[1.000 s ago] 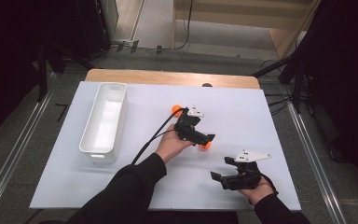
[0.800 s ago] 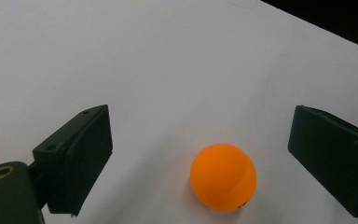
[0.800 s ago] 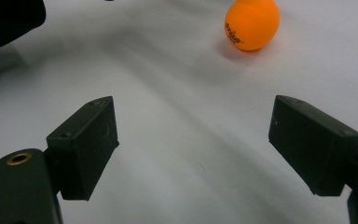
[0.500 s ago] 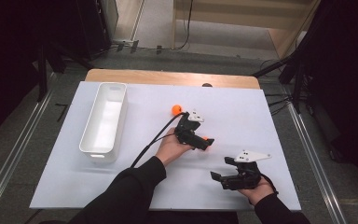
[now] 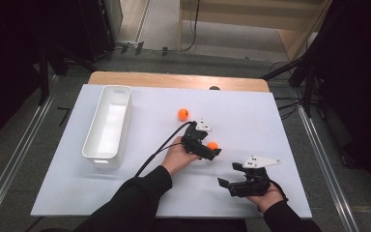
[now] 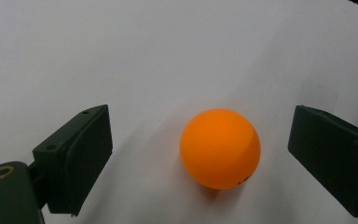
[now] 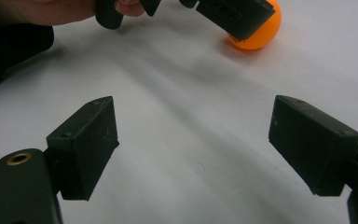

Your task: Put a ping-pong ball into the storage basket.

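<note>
The left gripper (image 6: 200, 154) has its jaws spread wide around a small orange plastic ball (image 6: 220, 148) resting on the white surface (image 5: 251, 116), touching neither jaw. The right gripper (image 7: 193, 149), jaws apart and holding nothing, hovers nearby.

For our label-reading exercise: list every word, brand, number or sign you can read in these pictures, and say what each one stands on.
No text can be read anywhere.
Orange ball between the open jaws of the left gripper: a small dark mark low on it, too small to read.
Second orange ball: no marking visible.
White bin: plain.
Right gripper, open: no lettering.
</note>
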Motion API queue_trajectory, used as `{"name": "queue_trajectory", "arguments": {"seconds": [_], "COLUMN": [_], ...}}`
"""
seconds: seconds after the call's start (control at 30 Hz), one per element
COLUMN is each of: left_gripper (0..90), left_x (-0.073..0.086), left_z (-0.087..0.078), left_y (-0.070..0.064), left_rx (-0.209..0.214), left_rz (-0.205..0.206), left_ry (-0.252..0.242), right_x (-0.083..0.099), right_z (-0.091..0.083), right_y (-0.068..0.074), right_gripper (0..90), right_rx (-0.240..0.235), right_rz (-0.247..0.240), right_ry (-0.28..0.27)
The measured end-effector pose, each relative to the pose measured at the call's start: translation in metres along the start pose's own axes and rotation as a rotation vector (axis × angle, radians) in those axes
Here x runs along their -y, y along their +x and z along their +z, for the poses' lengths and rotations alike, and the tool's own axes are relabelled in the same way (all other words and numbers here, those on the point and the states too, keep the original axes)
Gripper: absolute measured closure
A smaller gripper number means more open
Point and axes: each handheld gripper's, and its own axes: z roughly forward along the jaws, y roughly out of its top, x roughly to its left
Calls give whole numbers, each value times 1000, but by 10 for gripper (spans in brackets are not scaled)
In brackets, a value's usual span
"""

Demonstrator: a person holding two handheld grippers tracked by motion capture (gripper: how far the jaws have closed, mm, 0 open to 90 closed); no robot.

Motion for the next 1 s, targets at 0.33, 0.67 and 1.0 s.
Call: {"name": "queue_trajectory", "arguments": {"seconds": [0.33, 0.67, 1.0], "left_gripper": [67, 70, 155], "left_x": [7, 7, 8], "left_z": [11, 16, 13], "left_y": [-6, -14, -16], "left_rx": [-46, -88, -71], "left_rz": [61, 132, 156], "left_ry": [56, 92, 85], "right_x": [0, 1, 1], "right_z": [1, 1, 1], "right_y": [0, 0, 1], "right_gripper": [142, 141, 141], "right_rx": [-2, 0, 3], "right_rz": [-4, 3, -8], "right_ry": [0, 4, 5]}}
